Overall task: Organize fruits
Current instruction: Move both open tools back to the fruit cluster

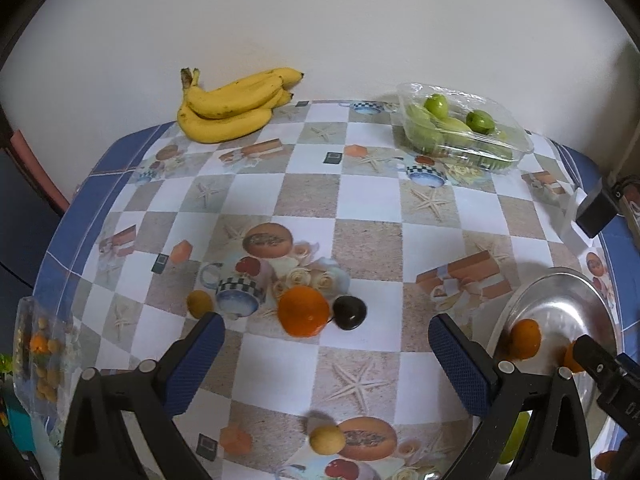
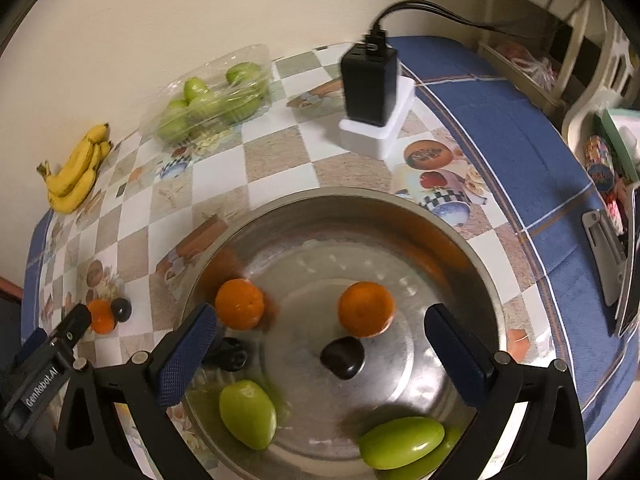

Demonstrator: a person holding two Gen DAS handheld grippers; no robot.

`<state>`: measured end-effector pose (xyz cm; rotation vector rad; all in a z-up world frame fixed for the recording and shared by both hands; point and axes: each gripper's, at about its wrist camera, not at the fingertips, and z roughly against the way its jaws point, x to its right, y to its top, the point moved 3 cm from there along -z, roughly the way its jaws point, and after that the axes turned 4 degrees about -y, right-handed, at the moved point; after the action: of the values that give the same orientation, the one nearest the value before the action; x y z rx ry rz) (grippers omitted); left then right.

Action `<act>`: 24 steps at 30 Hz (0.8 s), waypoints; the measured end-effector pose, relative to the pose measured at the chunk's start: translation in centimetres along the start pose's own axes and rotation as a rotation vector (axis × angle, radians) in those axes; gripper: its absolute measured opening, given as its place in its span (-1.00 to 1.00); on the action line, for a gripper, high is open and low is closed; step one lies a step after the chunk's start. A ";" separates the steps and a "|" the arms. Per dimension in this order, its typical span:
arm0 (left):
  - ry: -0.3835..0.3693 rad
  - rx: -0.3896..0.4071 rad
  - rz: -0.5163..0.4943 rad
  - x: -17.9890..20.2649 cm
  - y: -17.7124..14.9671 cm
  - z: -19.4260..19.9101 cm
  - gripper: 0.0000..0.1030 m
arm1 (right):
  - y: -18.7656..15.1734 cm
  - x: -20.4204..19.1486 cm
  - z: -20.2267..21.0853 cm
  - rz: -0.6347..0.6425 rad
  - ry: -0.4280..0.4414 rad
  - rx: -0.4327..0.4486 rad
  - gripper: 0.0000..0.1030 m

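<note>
My left gripper (image 1: pixel 326 330) is open and empty above the table, just short of an orange (image 1: pixel 303 311) and a dark plum (image 1: pixel 349 312). A small yellow fruit (image 1: pixel 199 303) lies by the left finger and another (image 1: pixel 327 439) lies below the gripper. My right gripper (image 2: pixel 320 328) is open over a steel bowl (image 2: pixel 472 248). The bowl holds two oranges (image 2: pixel 239 303) (image 2: pixel 366 309), a dark plum (image 2: pixel 343 357) and two green fruits (image 2: pixel 248 414) (image 2: pixel 401 442). The bowl also shows in the left wrist view (image 1: pixel 560 280).
A bunch of bananas (image 1: pixel 232 106) lies at the back by the wall. A clear plastic box of green fruits (image 1: pixel 460 130) sits at the back right. A black charger on a white block (image 2: pixel 372 96) stands behind the bowl. A clear box of small fruits (image 1: pixel 40 352) is at the left edge.
</note>
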<state>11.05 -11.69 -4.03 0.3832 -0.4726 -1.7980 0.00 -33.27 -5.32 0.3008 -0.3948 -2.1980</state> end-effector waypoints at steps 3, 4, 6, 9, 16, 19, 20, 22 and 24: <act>0.002 -0.010 0.007 -0.8 -0.2 -0.1 1.00 | -0.3 -1.2 0.2 0.032 -0.004 0.002 1.00; -0.002 -0.017 0.011 -1.2 -0.3 -0.1 1.00 | -0.4 -1.5 0.2 0.040 0.000 0.000 1.00; -0.001 -0.028 0.010 -1.7 -0.4 -0.2 1.00 | -0.6 -2.4 0.3 0.060 0.006 -0.006 1.00; 0.009 -0.033 0.003 -2.6 -0.5 -0.2 1.00 | -1.0 -3.8 0.3 0.089 0.005 -0.014 1.00; 0.051 -0.020 0.008 -5.0 -0.5 0.6 1.00 | -1.7 -7.3 0.7 0.142 0.072 -0.027 1.00; 0.066 -0.020 0.017 -6.3 -0.6 0.7 1.00 | -2.0 -8.9 1.1 0.157 0.107 -0.024 1.00; 0.071 -0.020 0.021 -6.7 -0.7 0.8 1.00 | -2.1 -9.3 1.3 0.161 0.110 -0.023 1.00; 0.080 -0.021 0.033 -7.7 -0.7 0.7 1.00 | -2.2 -10.2 1.5 0.173 0.119 -0.018 1.00; 0.083 -0.022 0.046 -8.5 -0.7 0.7 1.00 | -2.4 -11.2 1.7 0.184 0.129 -0.013 1.00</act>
<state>12.37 -3.23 -3.62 0.4267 -0.4002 -1.7348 4.45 -22.68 -3.76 0.3821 -0.3235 -1.9885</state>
